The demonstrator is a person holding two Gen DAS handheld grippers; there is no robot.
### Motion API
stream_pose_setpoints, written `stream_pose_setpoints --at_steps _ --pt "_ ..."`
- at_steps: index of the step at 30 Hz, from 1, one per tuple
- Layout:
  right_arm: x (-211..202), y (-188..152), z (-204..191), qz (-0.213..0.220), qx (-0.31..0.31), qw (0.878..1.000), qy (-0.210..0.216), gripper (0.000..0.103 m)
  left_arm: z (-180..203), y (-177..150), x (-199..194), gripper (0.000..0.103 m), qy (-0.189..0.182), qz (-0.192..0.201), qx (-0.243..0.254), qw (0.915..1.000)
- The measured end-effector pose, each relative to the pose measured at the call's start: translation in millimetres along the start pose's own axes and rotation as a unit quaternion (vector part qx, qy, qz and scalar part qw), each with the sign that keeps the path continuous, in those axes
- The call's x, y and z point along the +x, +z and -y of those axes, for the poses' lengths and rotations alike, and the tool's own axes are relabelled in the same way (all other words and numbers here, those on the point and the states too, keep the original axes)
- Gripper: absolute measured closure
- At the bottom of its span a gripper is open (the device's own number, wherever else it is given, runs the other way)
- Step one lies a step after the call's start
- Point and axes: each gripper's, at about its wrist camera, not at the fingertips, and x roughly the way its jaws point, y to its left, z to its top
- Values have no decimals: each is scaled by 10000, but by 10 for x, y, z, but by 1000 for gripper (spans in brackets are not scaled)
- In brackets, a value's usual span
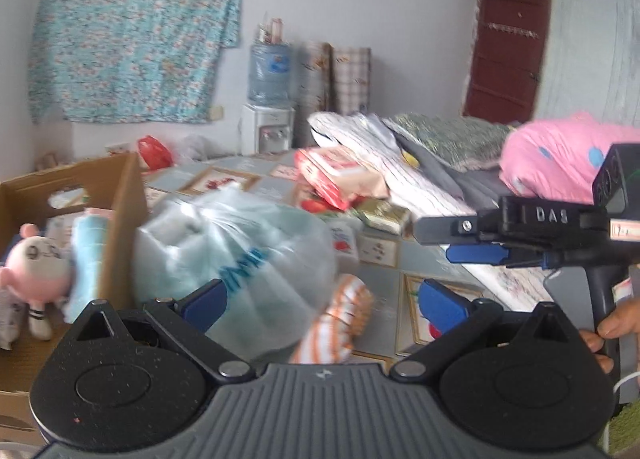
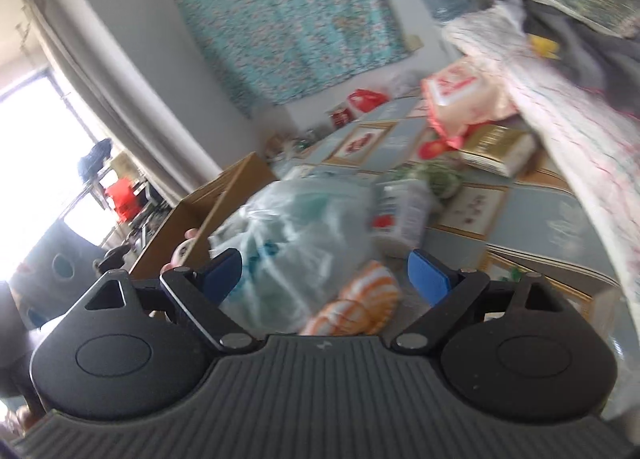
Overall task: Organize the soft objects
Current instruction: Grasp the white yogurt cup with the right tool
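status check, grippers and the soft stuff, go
Left gripper open, empty. Right gripper open, empty. Striped cloth loose beside bag; box behind it.

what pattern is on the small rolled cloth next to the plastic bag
Orange and white stripes; the rolled cloth shows best in the right wrist view.

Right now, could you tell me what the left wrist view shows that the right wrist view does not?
Only the left wrist view shows the right gripper from outside, the pink plush toy in the cardboard box, and the pink bundle.

Only the right wrist view shows the bright window and the curtain beside it.

Both show the tied plastic bag, the orange striped cloth beside it, the box and the floral sheet on the wall.
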Motion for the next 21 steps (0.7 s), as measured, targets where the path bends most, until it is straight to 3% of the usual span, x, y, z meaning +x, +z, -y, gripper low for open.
stream_pose_setpoints --at_steps 8,11,14,16,21 --pt "118 11 308 20 402 9991 -119 13 192 -248 294 2 -25 -298 160 9994" --pt "268 109 411 -42 739 9973 -19 14 200 -274 385 8 -13 -273 189 9994" --pt "488 234 496 -93 1011 9948 5 17 208 -288 501 18 69 -261 277 9993" --pt "669 322 542 -202 1141 9933 -41 22 205 -304 585 32 45 -344 297 9990" --pt "1122 470 664 -514 1415 9883 -259 27 187 -351 783 44 43 -598 332 9977"
